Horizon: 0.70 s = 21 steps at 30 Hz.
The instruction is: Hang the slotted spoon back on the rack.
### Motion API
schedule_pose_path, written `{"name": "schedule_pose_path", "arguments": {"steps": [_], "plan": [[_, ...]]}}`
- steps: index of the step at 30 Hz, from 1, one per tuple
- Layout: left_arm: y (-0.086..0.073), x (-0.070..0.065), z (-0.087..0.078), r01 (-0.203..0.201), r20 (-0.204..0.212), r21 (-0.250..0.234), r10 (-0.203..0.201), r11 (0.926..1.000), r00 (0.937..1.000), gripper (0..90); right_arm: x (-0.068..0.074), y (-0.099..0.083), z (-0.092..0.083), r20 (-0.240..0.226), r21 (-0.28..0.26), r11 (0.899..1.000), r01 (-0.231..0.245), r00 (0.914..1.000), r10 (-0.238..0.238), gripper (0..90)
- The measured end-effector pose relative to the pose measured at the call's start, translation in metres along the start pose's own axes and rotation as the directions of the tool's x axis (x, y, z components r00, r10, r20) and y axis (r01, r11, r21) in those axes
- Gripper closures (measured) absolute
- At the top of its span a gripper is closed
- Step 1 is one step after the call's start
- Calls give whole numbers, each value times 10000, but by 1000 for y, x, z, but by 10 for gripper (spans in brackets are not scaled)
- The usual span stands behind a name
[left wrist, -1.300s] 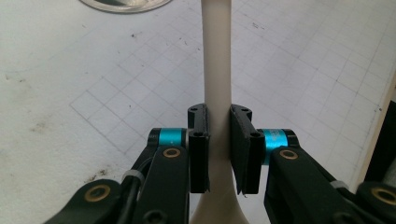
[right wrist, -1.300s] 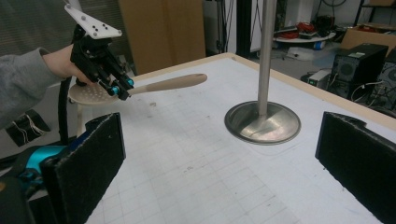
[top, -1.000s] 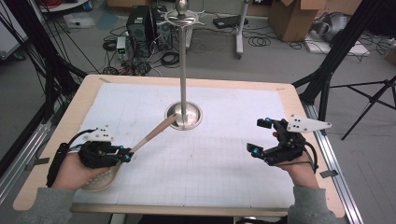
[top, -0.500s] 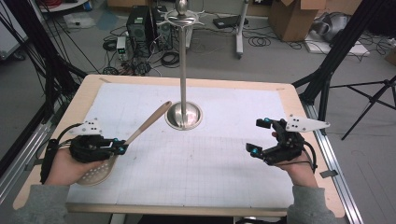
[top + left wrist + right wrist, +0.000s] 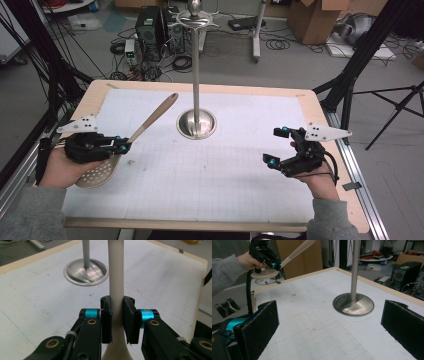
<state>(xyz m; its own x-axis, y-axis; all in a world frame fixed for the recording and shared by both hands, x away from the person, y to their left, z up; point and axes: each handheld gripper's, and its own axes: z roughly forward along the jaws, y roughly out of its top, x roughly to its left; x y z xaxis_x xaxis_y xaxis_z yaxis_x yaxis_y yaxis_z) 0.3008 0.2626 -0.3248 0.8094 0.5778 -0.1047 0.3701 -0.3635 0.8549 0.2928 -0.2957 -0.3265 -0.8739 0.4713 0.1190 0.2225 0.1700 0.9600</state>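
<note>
A cream slotted spoon [image 5: 145,125] is held off the table at the left, its perforated bowl near the person's hand and its handle [image 5: 115,272] pointing up toward the metal stand. My left gripper [image 5: 122,146] is shut on the handle just above the bowl; both pads [image 5: 106,322] press its sides. The steel stand [image 5: 196,75] rises from a round base [image 5: 197,124] at the table's middle. My right gripper [image 5: 279,146] hovers at the right, open, with nothing between its wide-set pads [image 5: 259,328]. From the right gripper view the left gripper [image 5: 273,265] and spoon [image 5: 295,251] appear far off.
The table [image 5: 210,170] carries a white gridded mat with a wooden border. Behind it the floor holds computer towers [image 5: 150,25], cables, cardboard boxes [image 5: 320,17] and black tripod legs [image 5: 360,60]. The stand's hooked top [image 5: 195,15] sits high above the table.
The left hand has lifted the spoon and drawn it leftward, so the bowl is off the mat and the handle tip has risen. The right gripper has stayed put.
</note>
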Motion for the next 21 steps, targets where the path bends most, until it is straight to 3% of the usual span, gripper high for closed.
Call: {"name": "schedule_pose_path", "arguments": {"steps": [9,21], "plan": [[24,3,-2,-131,-144,-44,130,9999,9998,781,0,0,-1,-13,-71,10000,-29,10000,29,2],[49,9,-11,-68,-149,-566,60,9984,9999,781,0,0,-2,-25,-112,9999,-75,10000,74,2]]}}
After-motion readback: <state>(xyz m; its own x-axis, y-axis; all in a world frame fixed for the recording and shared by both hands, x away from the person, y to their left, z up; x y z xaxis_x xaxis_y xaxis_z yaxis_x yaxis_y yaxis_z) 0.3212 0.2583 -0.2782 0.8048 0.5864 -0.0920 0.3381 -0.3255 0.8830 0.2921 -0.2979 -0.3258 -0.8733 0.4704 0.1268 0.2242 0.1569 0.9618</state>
